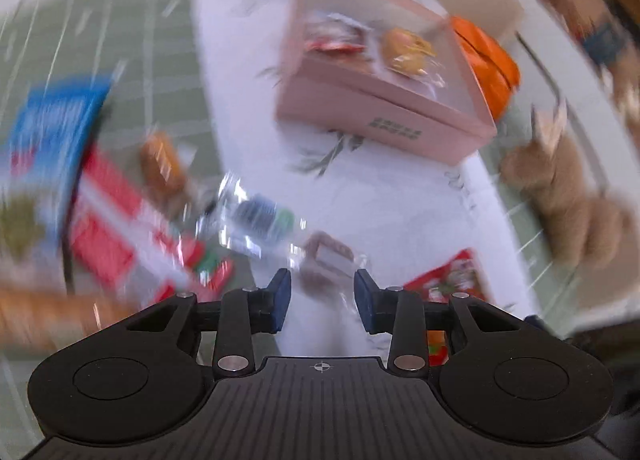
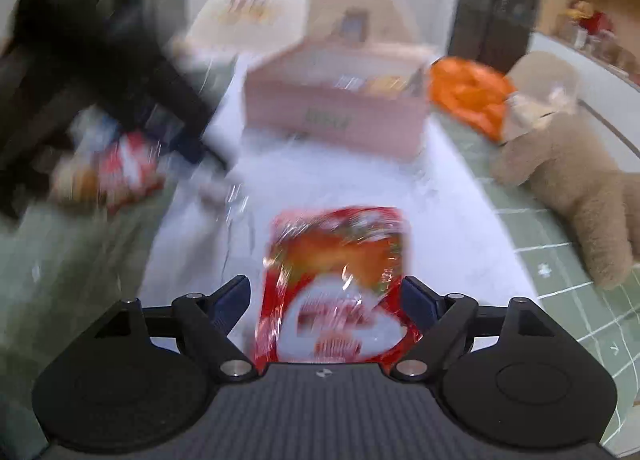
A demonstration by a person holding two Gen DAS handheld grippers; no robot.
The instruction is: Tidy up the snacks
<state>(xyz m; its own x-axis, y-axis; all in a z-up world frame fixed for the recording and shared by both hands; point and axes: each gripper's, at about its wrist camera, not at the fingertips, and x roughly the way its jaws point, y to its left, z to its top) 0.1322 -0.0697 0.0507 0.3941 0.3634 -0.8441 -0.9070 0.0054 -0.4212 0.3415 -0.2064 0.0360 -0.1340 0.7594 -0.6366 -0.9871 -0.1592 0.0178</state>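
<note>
A pink box (image 1: 384, 115) stands open on the white cloth, with wrapped snacks (image 1: 404, 49) inside; it also shows in the right wrist view (image 2: 332, 121). My left gripper (image 1: 322, 294) is open above a brown snack in clear wrap (image 1: 326, 256), its jaws apart on either side. A clear packet with a dark snack (image 1: 256, 215) lies just beyond. My right gripper (image 2: 326, 300) is open around a red snack bag (image 2: 334, 284) lying on the cloth between its jaws. Both views are blurred.
Left of the cloth lie a blue box (image 1: 52, 127), red-and-white packs (image 1: 116, 219) and a brown snack (image 1: 162, 163). A beige plush toy (image 2: 580, 187) and an orange bag (image 2: 468, 93) sit at the right. The left gripper's dark body (image 2: 100, 71) crosses the right view.
</note>
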